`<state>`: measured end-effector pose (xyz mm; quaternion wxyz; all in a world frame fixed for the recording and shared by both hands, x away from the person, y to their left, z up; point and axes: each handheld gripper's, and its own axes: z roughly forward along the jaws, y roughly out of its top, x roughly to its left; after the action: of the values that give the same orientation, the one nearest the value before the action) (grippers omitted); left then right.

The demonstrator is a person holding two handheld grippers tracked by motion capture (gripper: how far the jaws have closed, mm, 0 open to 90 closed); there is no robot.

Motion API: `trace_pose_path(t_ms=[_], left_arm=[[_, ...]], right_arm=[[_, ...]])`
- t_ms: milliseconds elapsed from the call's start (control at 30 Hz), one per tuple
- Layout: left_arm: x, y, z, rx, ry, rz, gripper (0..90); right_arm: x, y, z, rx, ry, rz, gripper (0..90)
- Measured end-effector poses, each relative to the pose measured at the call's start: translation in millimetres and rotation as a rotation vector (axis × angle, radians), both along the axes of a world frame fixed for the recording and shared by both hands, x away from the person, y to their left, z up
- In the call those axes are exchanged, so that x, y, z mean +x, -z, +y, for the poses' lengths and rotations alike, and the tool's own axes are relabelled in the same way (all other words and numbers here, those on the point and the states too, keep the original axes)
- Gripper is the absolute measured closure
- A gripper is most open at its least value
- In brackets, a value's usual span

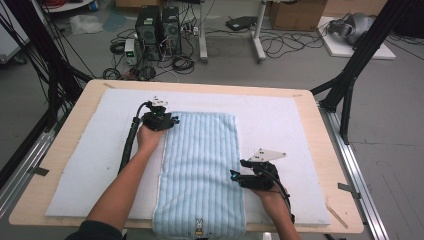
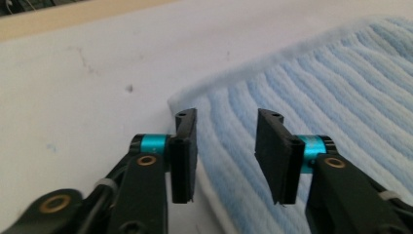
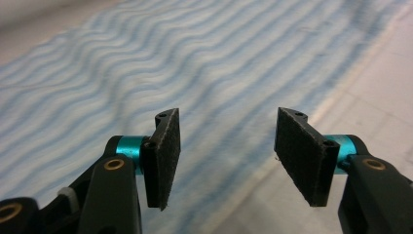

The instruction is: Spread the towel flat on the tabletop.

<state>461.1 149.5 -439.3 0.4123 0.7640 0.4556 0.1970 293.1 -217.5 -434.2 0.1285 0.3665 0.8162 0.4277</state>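
Towel [image 1: 200, 170], one only, pale blue and ribbed, lies flat along the white pad [image 1: 290, 125] on the wooden table [image 1: 320, 150], its near end hanging over the front edge. Two grippers work it. The left gripper [image 2: 226, 151] sits at the far left corner, jaws parted with the corner between them, unpinched. The right gripper [image 3: 226, 156] hovers over the right edge, jaws apart, empty.

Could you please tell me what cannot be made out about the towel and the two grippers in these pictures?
- Towel: its near end is cut off by the bottom edge of the high view.
- Rabbit print: too small to read in the high view.
- Left gripper: in the high view the jaws are too small to judge.
- Right gripper: the towel's weave is blurred in its own view.
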Motion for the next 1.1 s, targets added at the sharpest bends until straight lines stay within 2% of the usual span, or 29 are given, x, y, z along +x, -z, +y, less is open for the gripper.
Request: trace_pose_path(t_ms=[133, 233, 300, 333, 400, 467, 500, 533, 567, 633, 667, 700, 767, 867, 933, 967, 1000, 1067, 1100], left_arm=[[-6.3, 3.7, 10.2, -0.01, -0.032, 0.031, 53.1], [-7.3, 5.2, 12.3, -0.005, -0.023, 0.078, 49.4], [-7.9, 5.9, 10.6, 0.001, 0.004, 0.083, 55.6], [-8.1, 6.5, 8.5, 0.02, 0.018, 0.079, 60.8], [-8.8, 5.8, 4.4, 0.062, 0.019, 0.063, 64.6], [-8.2, 6.3, 2.0, 0.057, 0.018, 0.052, 77.3], [-8.0, 6.0, 0.0, 0.069, 0.013, 0.045, 85.2], [-7.9, 6.1, -2.4, 0.086, -0.001, 0.031, 86.7], [-7.2, 7.1, -4.6, 0.084, -0.01, 0.022, 87.3], [-4.9, 8.9, -4.5, 0.048, -0.037, 0.023, 87.7], [-3.5, 10.0, -3.4, 0.023, -0.051, 0.023, 87.8], [-2.4, 10.8, -2.1, 0.002, -0.064, 0.028, 87.9], [-1.5, 11.1, -0.9, 0.002, -0.074, 0.025, 88.0], [-1.2, 11.4, -1.1, 0.002, -0.096, 0.019, 88.0], [-1.3, 11.1, 0.0, -0.007, -0.096, 0.018, 86.6], [-1.3, 10.7, 1.4, -0.02, -0.104, 0.016, 79.6], [-1.3, 9.9, 3.5, -0.034, -0.113, 0.014, 68.8], [-0.6, 9.5, 6.9, -0.055, -0.099, 0.009, 63.0], [-0.2, 10.4, 6.7, -0.055, -0.091, 0.014, 62.8]], right_arm=[[19.5, -2.3, -5.0, -0.021, 0.078, -0.016, 41.7], [39.8, -3.6, -7.7, -0.023, 0.128, -0.018, 45.4], [55.1, -2.5, -6.9, -0.015, 0.16, -0.007, 50.4], [64.0, -1.4, -5.2, -0.02, 0.174, -0.002, 52.1], [80.1, -0.2, 0.0, -0.027, 0.209, 0.007, 54.7], [94.9, 0.4, 5.8, -0.038, 0.243, 0.01, 57.0], [101.6, 1.1, 8.5, -0.043, 0.257, 0.012, 60.5], [107.4, 1.8, 11.2, -0.06, 0.279, 0.016, 62.2], [112.9, 3.1, 13.3, -0.063, 0.298, 0.026, 64.2], [121.0, 7.8, 17.7, -0.084, 0.315, 0.035, 69.5], [125.0, 11.4, 19.6, -0.109, 0.317, 0.049, 72.7], [126.4, 12.9, 19.7, -0.087, 0.326, 0.045, 79.7], [129.4, 14.5, 19.0, -0.046, 0.334, 0.056, 86.6], [131.9, 14.9, 23.1, -0.091, 0.372, 0.017, 86.8], [133.6, 14.7, 24.2, -0.093, 0.385, 0.016, 83.7], [133.8, 14.3, 23.6, -0.099, 0.388, 0.013, 79.8], [134.3, 13.7, 21.7, -0.088, 0.39, 0.002, 76.8], [134.8, 12.0, 15.8, -0.039, 0.404, -0.008, 75.1], [135.7, 12.0, 13.6, -0.014, 0.413, -0.012, 75.1]])
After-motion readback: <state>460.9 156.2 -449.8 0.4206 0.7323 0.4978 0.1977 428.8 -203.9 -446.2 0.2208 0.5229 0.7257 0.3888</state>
